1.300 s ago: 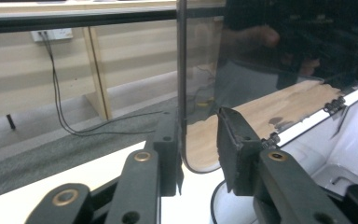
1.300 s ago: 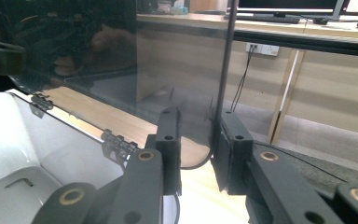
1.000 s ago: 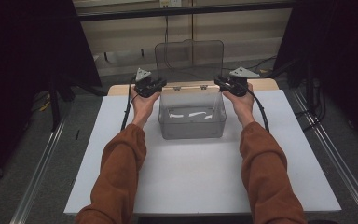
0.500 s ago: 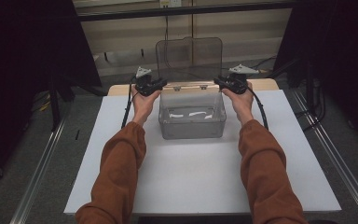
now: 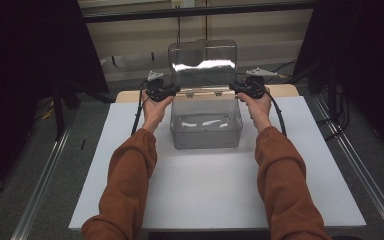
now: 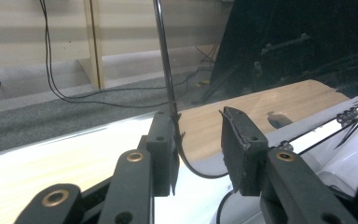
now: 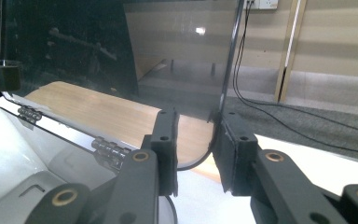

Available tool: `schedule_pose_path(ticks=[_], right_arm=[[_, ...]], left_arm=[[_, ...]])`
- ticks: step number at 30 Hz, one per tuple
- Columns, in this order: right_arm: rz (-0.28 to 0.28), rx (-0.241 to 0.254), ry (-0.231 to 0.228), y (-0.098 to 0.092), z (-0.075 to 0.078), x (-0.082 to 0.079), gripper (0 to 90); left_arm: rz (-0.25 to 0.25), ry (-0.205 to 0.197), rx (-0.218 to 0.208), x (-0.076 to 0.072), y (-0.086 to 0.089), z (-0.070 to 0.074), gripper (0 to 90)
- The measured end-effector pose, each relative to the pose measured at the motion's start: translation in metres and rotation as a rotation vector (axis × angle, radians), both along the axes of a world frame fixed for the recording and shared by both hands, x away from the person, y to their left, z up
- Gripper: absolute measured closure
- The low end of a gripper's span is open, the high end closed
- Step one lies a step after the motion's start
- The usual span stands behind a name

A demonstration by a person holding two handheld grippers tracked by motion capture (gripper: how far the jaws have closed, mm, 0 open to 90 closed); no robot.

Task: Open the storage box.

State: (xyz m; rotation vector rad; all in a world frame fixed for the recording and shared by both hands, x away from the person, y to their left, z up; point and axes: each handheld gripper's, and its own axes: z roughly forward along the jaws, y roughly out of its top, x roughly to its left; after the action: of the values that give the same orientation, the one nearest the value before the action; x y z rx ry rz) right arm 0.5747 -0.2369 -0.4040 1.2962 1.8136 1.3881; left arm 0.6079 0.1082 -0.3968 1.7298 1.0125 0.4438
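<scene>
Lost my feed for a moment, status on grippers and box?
Left gripper and right gripper open, each straddling a side edge of the lid. Clear plastic box open on white board, lid upright. Nothing in the way.

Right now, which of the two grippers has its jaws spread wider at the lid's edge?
The left gripper: a clear gap separates its far jaw from the lid edge. The right gripper has narrower jaws, closely flanking its edge of the lid.
</scene>
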Motion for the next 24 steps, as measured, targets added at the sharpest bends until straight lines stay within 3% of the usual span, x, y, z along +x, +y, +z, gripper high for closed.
schedule_pose_path(ticks=[10,14,24], right_arm=[[-0.007,0.014,0.051,0.0001,0.0026,0.0040,69.6],[-0.010,0.024,0.085,0.0003,0.0039,0.0058,68.3],[-0.035,0.037,0.117,0.0037,0.0034,0.0075,65.1]], left_arm=[[0.014,0.021,0.004,0.0016,-0.0025,0.0003,62.9],[0.048,0.034,0.010,0.0005,-0.0082,-0.0001,59.0],[0.032,0.081,-0.017,0.0047,-0.0066,-0.0018,56.1]])
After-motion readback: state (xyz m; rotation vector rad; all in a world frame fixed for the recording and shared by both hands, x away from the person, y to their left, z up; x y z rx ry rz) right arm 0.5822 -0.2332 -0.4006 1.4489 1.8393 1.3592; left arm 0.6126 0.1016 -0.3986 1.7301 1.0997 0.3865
